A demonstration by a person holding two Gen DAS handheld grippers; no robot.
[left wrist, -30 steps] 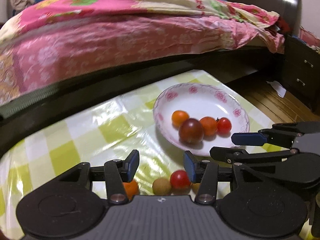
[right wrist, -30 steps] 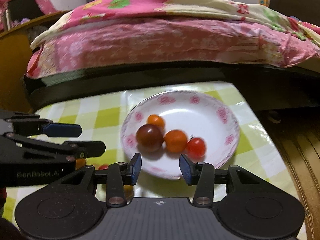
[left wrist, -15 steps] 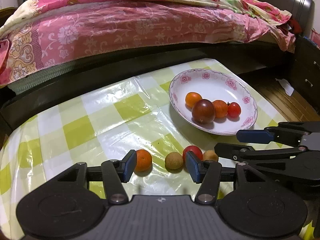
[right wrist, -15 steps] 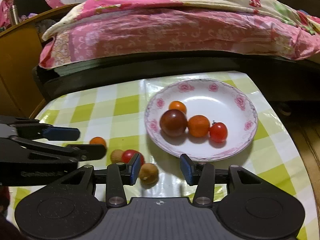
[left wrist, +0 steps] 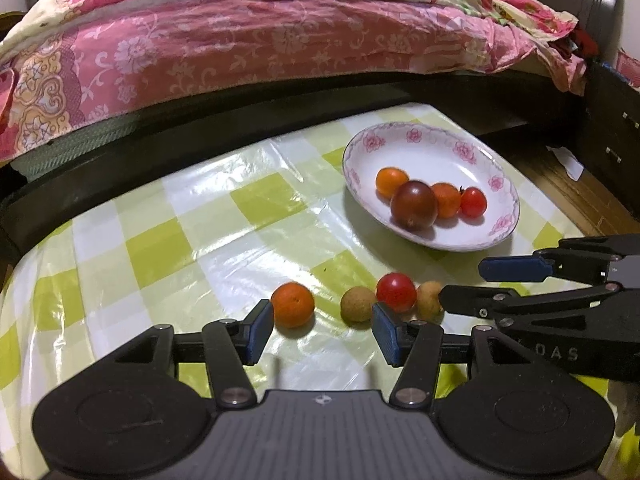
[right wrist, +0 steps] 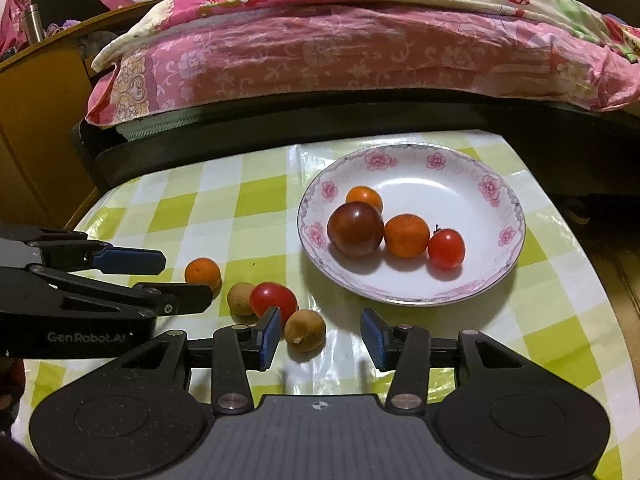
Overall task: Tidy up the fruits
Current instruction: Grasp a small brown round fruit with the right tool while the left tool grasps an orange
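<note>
A white flowered plate (left wrist: 500, 184) (right wrist: 492, 184) holds a dark purple tomato (left wrist: 413, 205) (right wrist: 355, 229), two orange fruits and a red cherry tomato (right wrist: 446, 249). On the checked cloth lie an orange fruit (left wrist: 292, 305) (right wrist: 203, 271), a brown longan (left wrist: 357, 304) (right wrist: 240, 298), a red tomato (left wrist: 396, 292) (right wrist: 273, 301) and a second longan (left wrist: 428, 300) (right wrist: 305, 330). My left gripper (left wrist: 322, 332) is open and empty, just short of the loose fruits. My right gripper (right wrist: 323, 334) is open and empty, with the second longan just ahead between its fingers.
A bed with a pink flowered quilt (left wrist: 280, 40) (right wrist: 360, 48) and dark frame runs along the table's far side. A wooden cabinet (right wrist: 36, 120) stands at the left, a dark nightstand (left wrist: 612, 128) at the right. The table edge drops to a wooden floor on the right.
Both grippers have pulled back and up from the plate, so the loose fruits on the cloth have come into full view. Both stay open and empty.
</note>
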